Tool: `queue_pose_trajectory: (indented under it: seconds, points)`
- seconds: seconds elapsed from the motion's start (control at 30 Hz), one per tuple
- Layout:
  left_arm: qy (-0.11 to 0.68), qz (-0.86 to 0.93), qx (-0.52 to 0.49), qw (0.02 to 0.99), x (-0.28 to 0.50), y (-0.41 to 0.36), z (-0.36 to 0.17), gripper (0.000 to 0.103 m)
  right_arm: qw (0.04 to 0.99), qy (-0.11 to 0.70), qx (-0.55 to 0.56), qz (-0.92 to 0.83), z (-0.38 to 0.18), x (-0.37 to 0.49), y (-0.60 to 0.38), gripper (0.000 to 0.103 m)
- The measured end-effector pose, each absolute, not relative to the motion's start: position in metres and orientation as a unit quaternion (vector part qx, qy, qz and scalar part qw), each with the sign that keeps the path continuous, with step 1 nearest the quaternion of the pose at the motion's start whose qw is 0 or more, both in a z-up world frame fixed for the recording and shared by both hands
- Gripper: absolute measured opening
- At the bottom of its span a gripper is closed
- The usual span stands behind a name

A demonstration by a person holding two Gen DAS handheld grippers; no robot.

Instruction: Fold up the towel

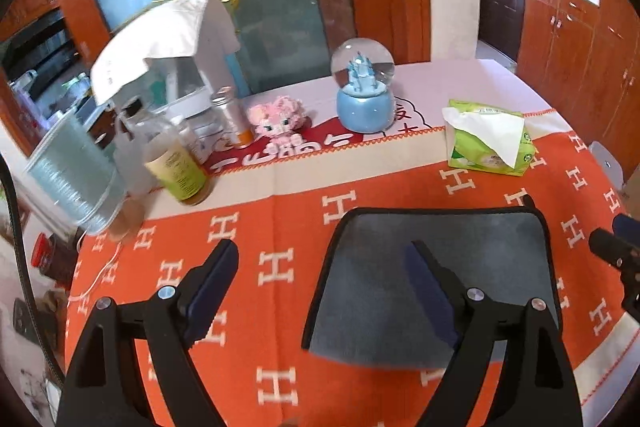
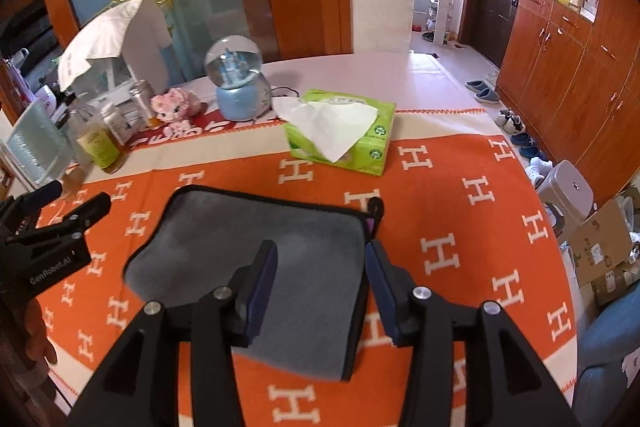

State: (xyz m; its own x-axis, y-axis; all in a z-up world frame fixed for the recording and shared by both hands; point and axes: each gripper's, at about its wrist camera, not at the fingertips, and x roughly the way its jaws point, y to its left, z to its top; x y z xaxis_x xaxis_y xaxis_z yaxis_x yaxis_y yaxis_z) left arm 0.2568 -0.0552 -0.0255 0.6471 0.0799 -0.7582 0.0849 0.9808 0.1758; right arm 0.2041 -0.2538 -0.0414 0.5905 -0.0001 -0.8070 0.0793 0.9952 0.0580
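A grey towel with a black border (image 1: 460,247) lies folded flat on the orange blanket with white H marks (image 1: 280,227). My left gripper (image 1: 322,247) is open and empty above the towel's left edge, with one finger over the towel and one over the blanket. In the right wrist view the towel (image 2: 224,235) lies under my right gripper (image 2: 322,247), which is open and empty over its right edge. The left gripper shows at the left of that view (image 2: 76,203), and the right gripper's tip shows at the right edge of the left wrist view (image 1: 612,243).
At the back of the table stand a green tissue box (image 2: 344,135), a blue snow globe (image 2: 238,83), a pink plush toy (image 2: 176,105), bottles and jars (image 1: 176,163) and a clear cup (image 1: 76,175). Wooden cabinets (image 2: 560,59), shoes and cardboard boxes are on the right.
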Motion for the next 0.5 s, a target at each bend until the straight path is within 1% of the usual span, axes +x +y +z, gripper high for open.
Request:
queue_pose_trajectory:
  seconds: [0.17,0.33,0.5]
  points:
    - [0.414,0.013,0.084,0.906,0.213,-0.049,-0.007,0.085,0.89,0.455,0.041,-0.016,-0.027,0.179,-0.241,0.047]
    - [0.389,0.023,0.088,0.917,0.165,-0.042,0.008,0.1,0.894,0.447,0.027,-0.015,-0.013,0.149,-0.23,0.047]
    - [0.391,0.026,0.077,0.917,0.131,-0.033,0.018,0.101,0.892,0.449,0.038,-0.012,-0.007,0.131,-0.23,0.047]
